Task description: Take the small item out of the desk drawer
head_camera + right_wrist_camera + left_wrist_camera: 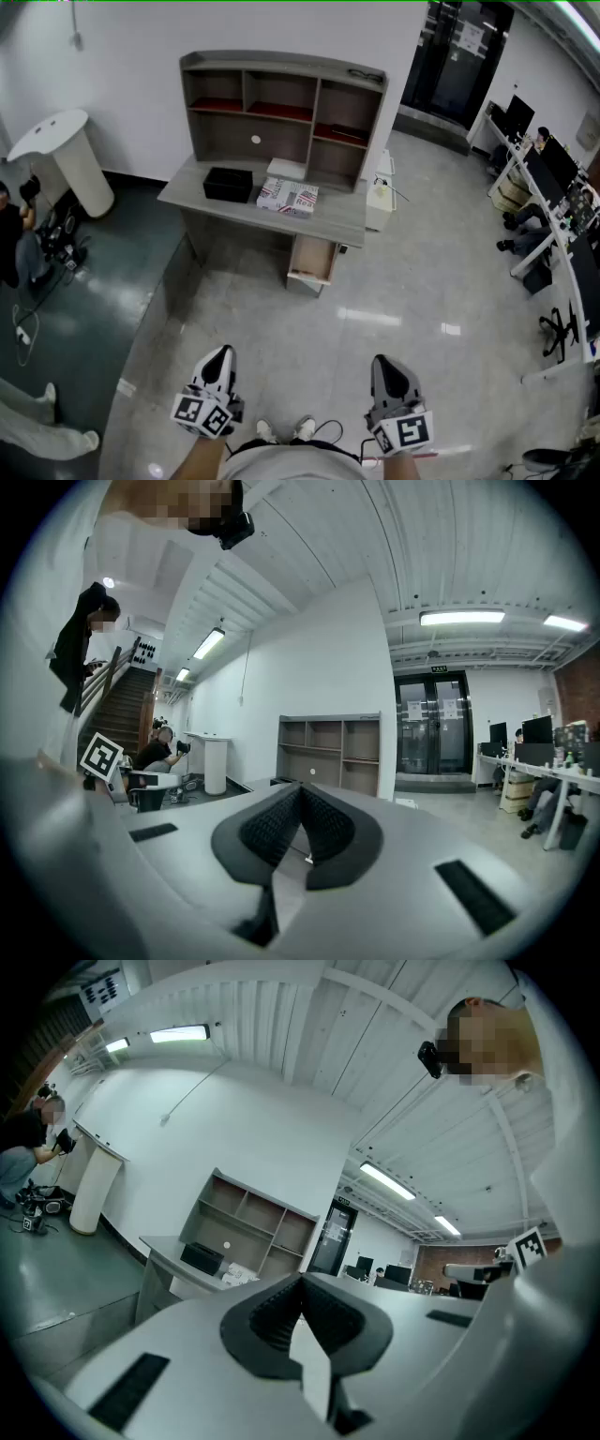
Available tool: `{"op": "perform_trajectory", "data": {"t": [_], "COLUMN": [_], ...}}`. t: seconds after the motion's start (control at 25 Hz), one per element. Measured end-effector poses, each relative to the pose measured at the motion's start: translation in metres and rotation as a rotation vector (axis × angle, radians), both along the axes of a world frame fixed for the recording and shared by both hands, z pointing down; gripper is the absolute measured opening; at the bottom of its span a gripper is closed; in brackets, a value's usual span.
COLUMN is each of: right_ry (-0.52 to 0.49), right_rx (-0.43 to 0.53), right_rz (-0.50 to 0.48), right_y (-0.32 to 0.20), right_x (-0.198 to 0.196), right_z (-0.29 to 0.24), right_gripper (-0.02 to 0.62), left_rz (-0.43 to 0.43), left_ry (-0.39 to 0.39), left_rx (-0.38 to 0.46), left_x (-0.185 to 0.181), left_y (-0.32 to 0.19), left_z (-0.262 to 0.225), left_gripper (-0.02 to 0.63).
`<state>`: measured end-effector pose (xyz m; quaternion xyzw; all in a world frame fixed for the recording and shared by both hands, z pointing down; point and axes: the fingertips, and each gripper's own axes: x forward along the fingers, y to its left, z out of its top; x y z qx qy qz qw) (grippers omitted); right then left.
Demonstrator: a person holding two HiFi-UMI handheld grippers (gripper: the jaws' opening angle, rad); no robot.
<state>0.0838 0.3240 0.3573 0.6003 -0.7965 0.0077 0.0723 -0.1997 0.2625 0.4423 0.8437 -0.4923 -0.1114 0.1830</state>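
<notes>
A grey desk [202, 202] with a shelf hutch [282, 110] stands several steps ahead across the floor. Its wooden drawer [313, 261] under the right end is pulled open; what lies inside is hidden from here. Both grippers are held low in front of the person, far from the desk. The left gripper [218, 367] is shut with nothing between its jaws, and so is the right gripper [385, 369]. In the left gripper view the left gripper [301, 1283] points toward the desk [169, 1258]. In the right gripper view the right gripper [301, 793] faces the hutch [329, 750].
On the desktop lie a black box [228, 184] and a red-and-white patterned box [288, 197]. A white round stand [62, 157] is at the left. A person [13, 239] sits at the far left. Office desks with monitors [553, 202] line the right side.
</notes>
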Motion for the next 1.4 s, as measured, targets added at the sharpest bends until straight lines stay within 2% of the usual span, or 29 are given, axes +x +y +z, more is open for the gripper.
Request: {"op": "perform_trajectory", "data": {"t": [0.24, 0.4, 0.64, 0.8, 1.0, 1.2, 1.4], "right_ry": [0.008, -0.027, -0.01, -0.097, -0.117, -0.123, -0.129], "right_rx": [-0.006, -0.013, -0.04, -0.082, -0.094, -0.088, -0.095], "right_rz": [-0.002, -0.027, 0.027, 0.051, 0.027, -0.039, -0.1], "right_y": [0.005, 0.01, 0.023, 0.011, -0.056, -0.15, -0.242], "right_x": [-0.011, -0.023, -0.024, -0.007, 0.016, 0.048, 0.094], "right_z": [0.0, 0.001, 0.019, 0.036, 0.055, 0.061, 0.054], "right_gripper": [0.021, 0.023, 0.023, 0.023, 0.023, 0.023, 0.023], "left_rz": [0.006, 0.028, 0.064, 0.109, 0.13, 0.062, 0.011], "left_ry": [0.018, 0.04, 0.105, 0.096, 0.109, 0.102, 0.087], "left_rx": [-0.001, -0.022, -0.08, -0.115, -0.161, -0.219, -0.203], "left_x": [-0.01, -0.015, -0.011, 0.009, 0.047, 0.074, 0.116], "left_y": [0.008, 0.013, 0.011, 0.005, -0.031, -0.106, -0.186], "left_z": [0.0, 0.01, 0.035, 0.049, 0.07, 0.088, 0.067], "left_gripper": [0.017, 0.018, 0.018, 0.018, 0.018, 0.018, 0.018]}}
